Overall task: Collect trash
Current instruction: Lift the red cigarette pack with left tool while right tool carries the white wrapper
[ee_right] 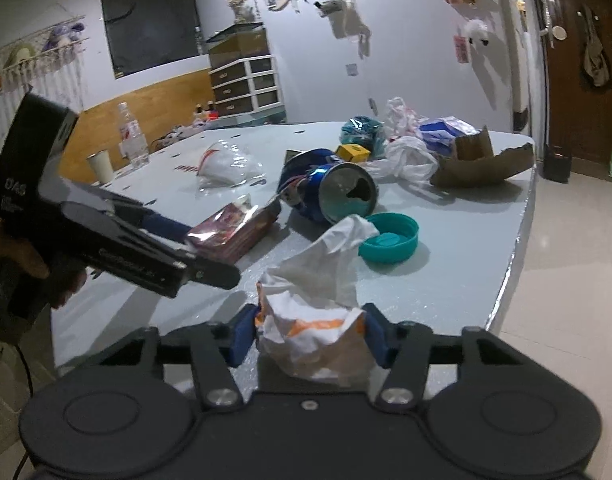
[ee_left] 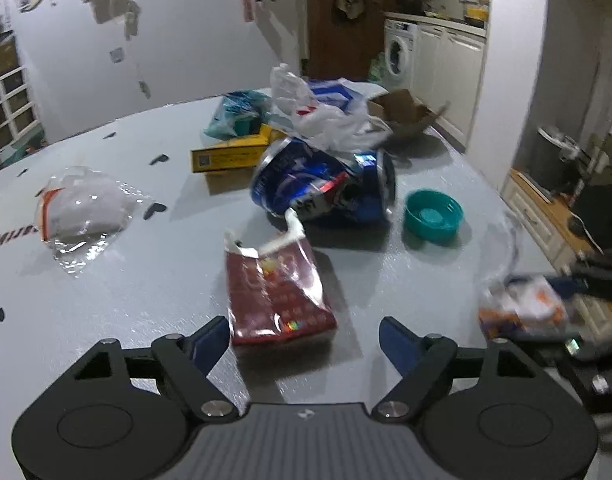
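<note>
- The clear plastic bag with white contents [ee_left: 79, 210] lies apart on the pale grey desk [ee_left: 153, 288], likely untouched trash.
- The left hand-held gripper [ee_left: 303, 340] hangs spread wide, framing the torn dark-red foil snack packet [ee_left: 277, 292], seemingly lined up for a grab.
- The crushed blue drink can [ee_left: 322, 184] and teal plastic cap [ee_left: 433, 216] wait behind it.
- The right hand-held gripper [ee_right: 310, 338] pinches a crumpled white-and-orange paper wrapper [ee_right: 314, 336] near the desk's edge, possibly lifted; contact is unclear.
</note>
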A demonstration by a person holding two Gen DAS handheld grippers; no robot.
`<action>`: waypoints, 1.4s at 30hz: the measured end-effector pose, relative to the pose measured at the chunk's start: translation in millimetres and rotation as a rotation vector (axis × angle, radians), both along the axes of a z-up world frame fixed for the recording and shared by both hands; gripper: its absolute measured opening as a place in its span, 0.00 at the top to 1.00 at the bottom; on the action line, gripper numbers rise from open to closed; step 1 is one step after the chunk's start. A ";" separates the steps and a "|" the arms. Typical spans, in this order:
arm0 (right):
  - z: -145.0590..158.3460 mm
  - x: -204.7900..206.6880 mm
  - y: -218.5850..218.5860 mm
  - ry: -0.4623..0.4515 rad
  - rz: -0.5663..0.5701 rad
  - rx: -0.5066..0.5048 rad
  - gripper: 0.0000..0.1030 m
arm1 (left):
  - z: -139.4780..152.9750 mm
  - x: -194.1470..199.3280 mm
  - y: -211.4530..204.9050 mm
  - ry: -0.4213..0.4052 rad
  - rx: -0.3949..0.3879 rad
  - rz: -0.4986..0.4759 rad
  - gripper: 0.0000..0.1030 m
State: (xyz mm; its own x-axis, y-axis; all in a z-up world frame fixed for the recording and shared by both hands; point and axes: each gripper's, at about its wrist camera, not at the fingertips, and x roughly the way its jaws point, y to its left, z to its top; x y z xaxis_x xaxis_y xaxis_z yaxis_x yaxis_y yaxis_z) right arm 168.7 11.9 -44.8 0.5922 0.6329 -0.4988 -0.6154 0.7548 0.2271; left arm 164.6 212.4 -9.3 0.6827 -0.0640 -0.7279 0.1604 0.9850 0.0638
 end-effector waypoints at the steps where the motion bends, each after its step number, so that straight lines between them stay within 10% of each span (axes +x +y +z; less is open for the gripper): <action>1: -0.2 -0.8 -2.0 0.006 0.010 0.015 0.50 | 0.6 3.1 1.4 -0.005 -0.009 0.028 0.21; 6: 0.9 -6.5 -7.5 0.006 0.040 0.055 0.60 | -0.8 20.9 2.7 -0.018 -0.043 0.140 0.21; 12: 0.8 -10.2 -10.7 -0.001 0.063 0.072 0.65 | -5.9 26.8 -6.8 -0.028 -0.027 0.183 0.48; 42: 36.9 -25.1 -125.5 -0.170 -0.195 0.061 0.67 | 47.6 -82.8 -129.5 -0.315 -0.048 0.132 0.48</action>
